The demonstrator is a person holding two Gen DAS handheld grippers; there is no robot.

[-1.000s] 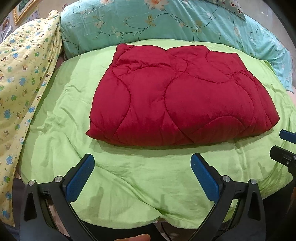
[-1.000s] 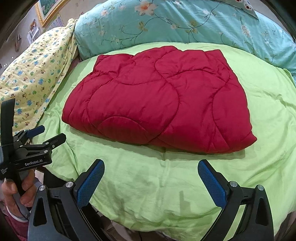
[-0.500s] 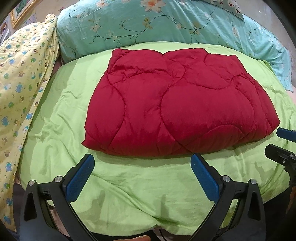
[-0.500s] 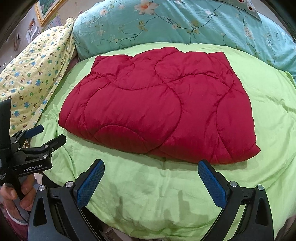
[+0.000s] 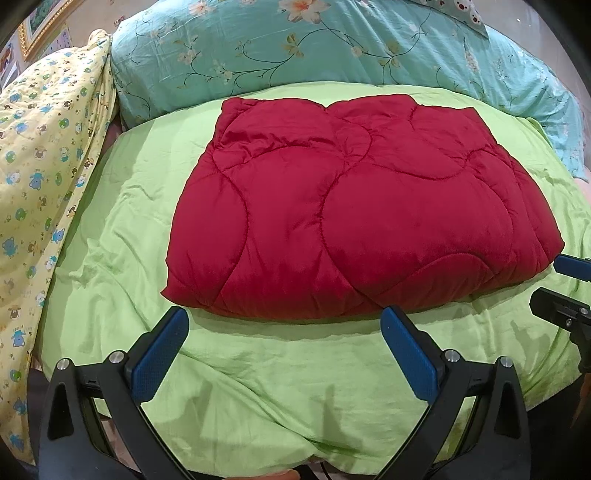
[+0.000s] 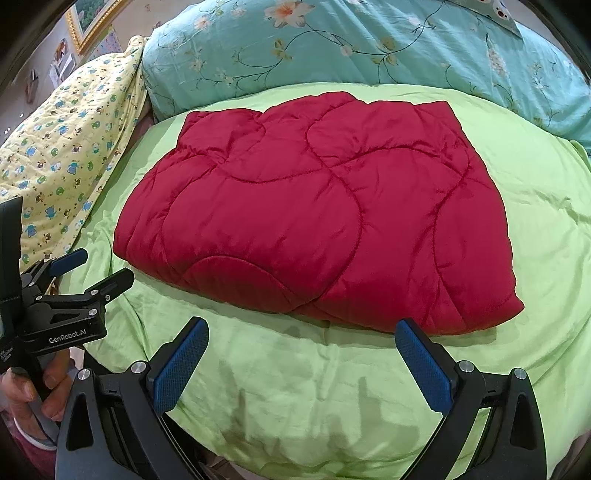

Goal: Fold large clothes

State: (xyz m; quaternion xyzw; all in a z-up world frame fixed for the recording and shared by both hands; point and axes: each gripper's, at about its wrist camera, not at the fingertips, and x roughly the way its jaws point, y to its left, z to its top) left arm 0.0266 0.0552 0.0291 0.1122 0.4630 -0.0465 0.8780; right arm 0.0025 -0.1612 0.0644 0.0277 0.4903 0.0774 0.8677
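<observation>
A red quilted padded garment [image 5: 354, 214] lies folded into a thick rectangle on the lime green bed cover [image 5: 258, 387]; it also shows in the right wrist view [image 6: 321, 229]. My left gripper [image 5: 284, 332] is open and empty, just short of the fold's near edge. My right gripper [image 6: 301, 350] is open and empty, just short of the near right corner. The right gripper's tips show at the left view's right edge [image 5: 565, 291]. The left gripper [image 6: 90, 269] shows at the right view's left edge.
A teal floral pillow or duvet [image 5: 314, 48] runs along the back of the bed. A yellow printed blanket [image 5: 37, 166] is heaped at the left. The green cover [image 6: 295, 406] drops off at the near edge. Framed pictures [image 6: 92, 22] hang on the wall.
Both grippers have moved forward toward the folded red garment, which now sits closer and larger in both views. The garment itself has not moved. Both stay open.
</observation>
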